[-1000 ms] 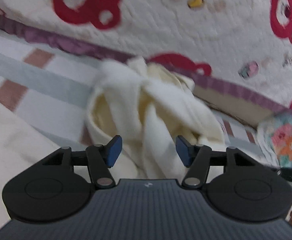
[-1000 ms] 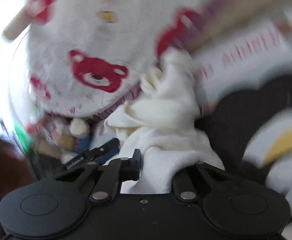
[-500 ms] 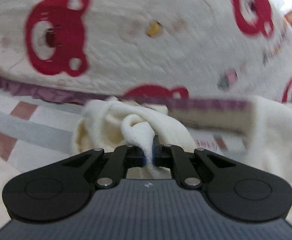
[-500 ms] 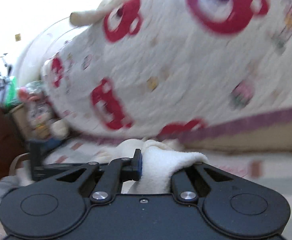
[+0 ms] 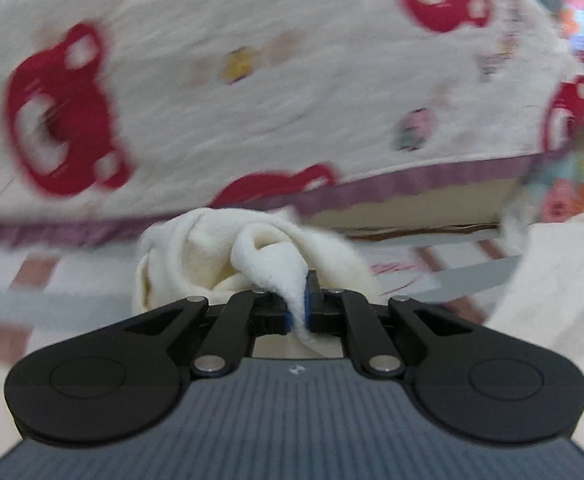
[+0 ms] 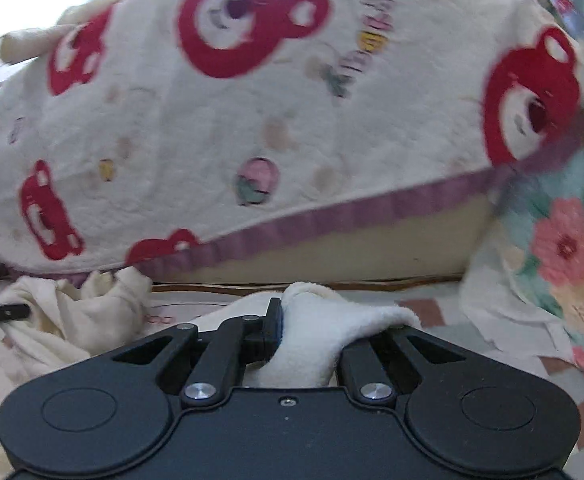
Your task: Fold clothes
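Quilt (image 5: 292,92) printed with red bears and edged in purple fills the background over a checked bedsheet (image 5: 52,280). Below it a cream fleece garment (image 5: 196,256) lies bunched on the sheet, stretched between both tools. Left gripper (image 5: 300,308) has its jaws pinched tight on a thin fold; right gripper (image 6: 311,340) clamps a thicker wad, jaws held partly apart by the cloth.

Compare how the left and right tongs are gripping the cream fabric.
Left tongs pinch a thin fold of the cream fabric, pads nearly meeting. Right tongs clamp a thick bunch of it, fingers set wider; one fingertip is buried under cloth. Both are shut on cloth.
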A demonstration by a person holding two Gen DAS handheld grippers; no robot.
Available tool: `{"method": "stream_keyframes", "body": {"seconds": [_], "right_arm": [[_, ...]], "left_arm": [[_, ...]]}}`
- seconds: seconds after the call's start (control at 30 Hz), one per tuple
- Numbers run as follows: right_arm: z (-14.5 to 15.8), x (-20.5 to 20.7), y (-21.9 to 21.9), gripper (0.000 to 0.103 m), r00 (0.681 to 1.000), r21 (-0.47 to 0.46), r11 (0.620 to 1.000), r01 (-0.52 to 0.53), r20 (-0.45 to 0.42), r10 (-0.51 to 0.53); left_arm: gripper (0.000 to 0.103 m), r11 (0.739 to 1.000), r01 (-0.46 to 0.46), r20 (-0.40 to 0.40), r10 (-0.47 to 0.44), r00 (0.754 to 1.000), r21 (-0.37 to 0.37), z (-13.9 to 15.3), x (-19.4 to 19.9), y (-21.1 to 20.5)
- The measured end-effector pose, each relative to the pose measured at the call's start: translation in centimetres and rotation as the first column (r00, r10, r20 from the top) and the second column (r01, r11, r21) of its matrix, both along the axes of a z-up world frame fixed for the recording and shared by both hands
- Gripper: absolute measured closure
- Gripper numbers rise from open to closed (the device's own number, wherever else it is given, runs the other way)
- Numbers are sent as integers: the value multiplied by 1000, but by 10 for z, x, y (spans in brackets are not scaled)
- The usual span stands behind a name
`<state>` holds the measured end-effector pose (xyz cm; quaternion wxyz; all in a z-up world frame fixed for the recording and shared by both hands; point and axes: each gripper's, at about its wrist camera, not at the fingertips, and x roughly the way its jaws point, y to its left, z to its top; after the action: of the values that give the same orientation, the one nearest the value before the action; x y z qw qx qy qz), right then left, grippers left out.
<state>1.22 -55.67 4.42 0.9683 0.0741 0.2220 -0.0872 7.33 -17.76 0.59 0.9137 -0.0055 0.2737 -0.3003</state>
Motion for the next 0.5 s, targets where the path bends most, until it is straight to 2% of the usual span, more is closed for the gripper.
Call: {"method": "stream_keyframes", "body": {"seconds": [0.07, 0.1, 0.13, 0.2, 0.27, 0.3, 0.4, 0.5], "right_arm": [[2, -2, -17, 94, 999, -7, 999, 34, -3, -34], [10, -3, -26, 95, 999, -28, 998, 52, 9, -51], [19, -8, -38, 95, 997, -52, 996, 78, 30, -76], [32, -19, -63, 95, 989, -88, 986, 141, 62, -136], [28, -29, -91, 95, 973, -114, 967, 229, 46, -225], [26, -34, -106, 95, 962, -128, 953, 273, 37, -270], [11, -48, -141, 96, 909, -209, 889, 408, 2, -417], [-21, -63, -177, 94, 839, -244, 828, 505, -88, -537]], "left_arm": [[97, 997, 62, -9, -63, 998, -52, 18, 7, -24], [91, 994, 85, -14, -86, 996, -74, 27, 9, -38], [73, 991, 102, -9, -103, 995, -89, 35, 9, -52], [47, 984, 145, 31, -142, 989, -104, 49, 0, -75], [43, 975, 198, 99, -188, 977, -102, 57, -19, -87], [37, 972, 215, 101, -205, 974, -97, 56, -26, -89], [35, 966, 248, 57, -244, 968, -75, 45, -43, -87], [35, 967, 252, -14, -251, 968, 29, 15, -58, -74]]}}
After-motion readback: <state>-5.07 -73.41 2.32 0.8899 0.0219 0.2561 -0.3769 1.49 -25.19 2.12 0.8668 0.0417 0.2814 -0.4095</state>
